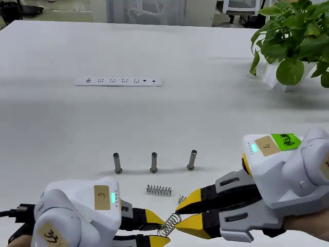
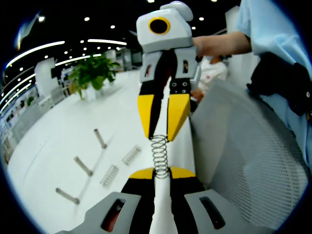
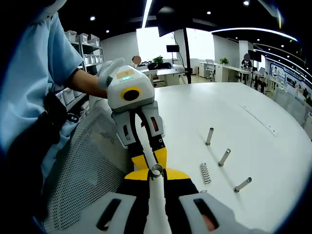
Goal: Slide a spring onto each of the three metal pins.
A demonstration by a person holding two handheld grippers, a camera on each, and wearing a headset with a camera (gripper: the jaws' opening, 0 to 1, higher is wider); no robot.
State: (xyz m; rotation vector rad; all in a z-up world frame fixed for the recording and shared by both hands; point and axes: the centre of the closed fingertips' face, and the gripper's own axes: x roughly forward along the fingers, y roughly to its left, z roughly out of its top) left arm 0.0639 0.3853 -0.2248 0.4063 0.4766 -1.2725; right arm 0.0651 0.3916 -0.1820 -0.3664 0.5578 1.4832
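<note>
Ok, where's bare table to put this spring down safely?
Bare: the broad table between the power strip and the pins, plus left of the pins. Crowded: between the pins and the left hand-held gripper and right hand-held gripper, where two loose springs lie near the held spring.

White table [image 1: 61, 128] bears three pins [image 1: 153, 162], two springs [image 1: 159, 190], power strip [image 1: 119, 81], potted plant [image 1: 290, 41].

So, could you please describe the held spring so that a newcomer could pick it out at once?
On the white table, find the row of three pins. Nearer the person, the left gripper and right gripper face each other. The spring bridges their yellow tips, pinched at both ends, unlike the loose springs lying flat by the pins.
</note>
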